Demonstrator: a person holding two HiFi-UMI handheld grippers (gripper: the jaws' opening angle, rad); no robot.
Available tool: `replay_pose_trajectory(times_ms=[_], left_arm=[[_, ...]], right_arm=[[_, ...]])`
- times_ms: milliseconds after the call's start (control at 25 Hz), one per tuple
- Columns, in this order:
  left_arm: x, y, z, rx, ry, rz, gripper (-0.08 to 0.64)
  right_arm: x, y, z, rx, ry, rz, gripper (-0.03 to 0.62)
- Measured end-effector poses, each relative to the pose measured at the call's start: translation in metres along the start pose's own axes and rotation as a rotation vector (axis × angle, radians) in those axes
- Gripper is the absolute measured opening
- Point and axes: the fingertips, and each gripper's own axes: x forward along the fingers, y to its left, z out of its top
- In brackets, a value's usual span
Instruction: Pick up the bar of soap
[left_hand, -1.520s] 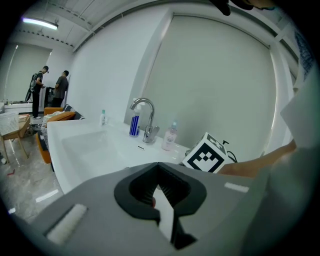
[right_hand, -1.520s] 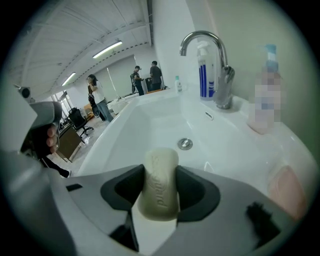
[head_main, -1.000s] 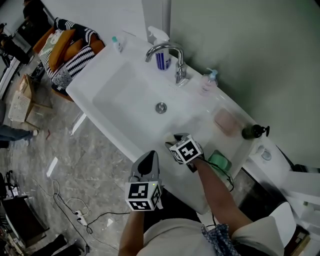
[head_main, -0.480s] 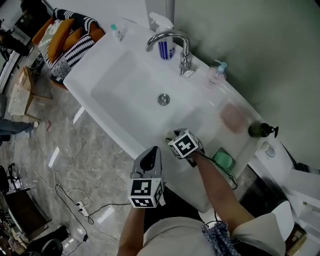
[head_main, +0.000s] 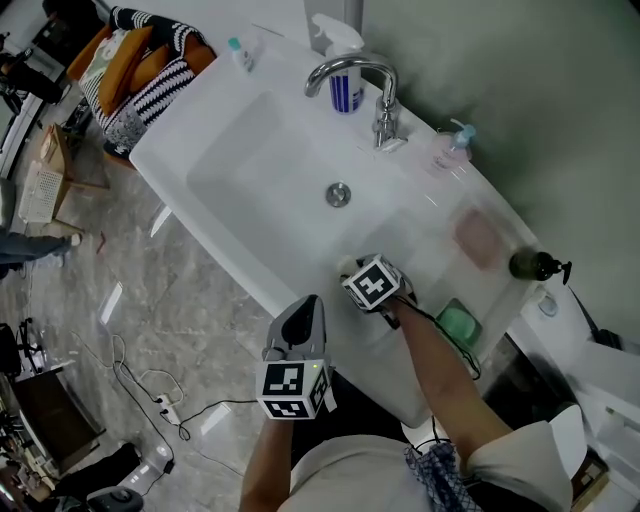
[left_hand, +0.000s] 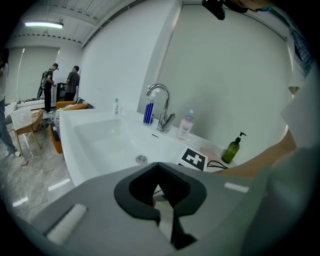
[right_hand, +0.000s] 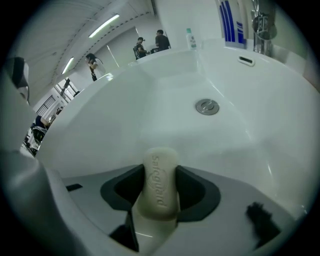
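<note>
Bar of soap (right_hand: 157, 172) clamped in right gripper (right_hand: 160, 192) — five o'clock of drain (head_main: 338, 194) — left gripper (left_hand: 162, 187) closed, empty; lifting clear seems left

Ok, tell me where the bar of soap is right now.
In the right gripper view the bar of soap sits clamped between the jaws of the right gripper, over the white sink basin, with the drain beyond it.
</note>
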Motion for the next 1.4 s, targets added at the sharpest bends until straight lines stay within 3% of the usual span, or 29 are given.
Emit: replay_pose_trajectory(times_ms=[560, 1080, 1280, 1400], left_arm=[[0.004, 0.011, -0.003, -0.036, 0.000, 0.001, 0.006], [0.003, 0.007, 0.002, -0.020, -0.007, -0.009, 0.006], [0.002, 0.005, 0.002, -0.021, -0.008, -0.021, 0.006], [0.001, 0.004, 0.002, -0.019, -0.011, -0.024, 0.006]], right_arm=[[0.013, 0.001, -0.004, -0.094, 0.085, -0.008, 0.212], [0.014, 0.001, -0.007, -0.090, 0.093, -0.022, 0.212], [0.000, 0.003, 0.001, 0.016, 0.038, -0.006, 0.213], [-0.017, 0.003, 0.011, 0.027, -0.013, -0.009, 0.213]])
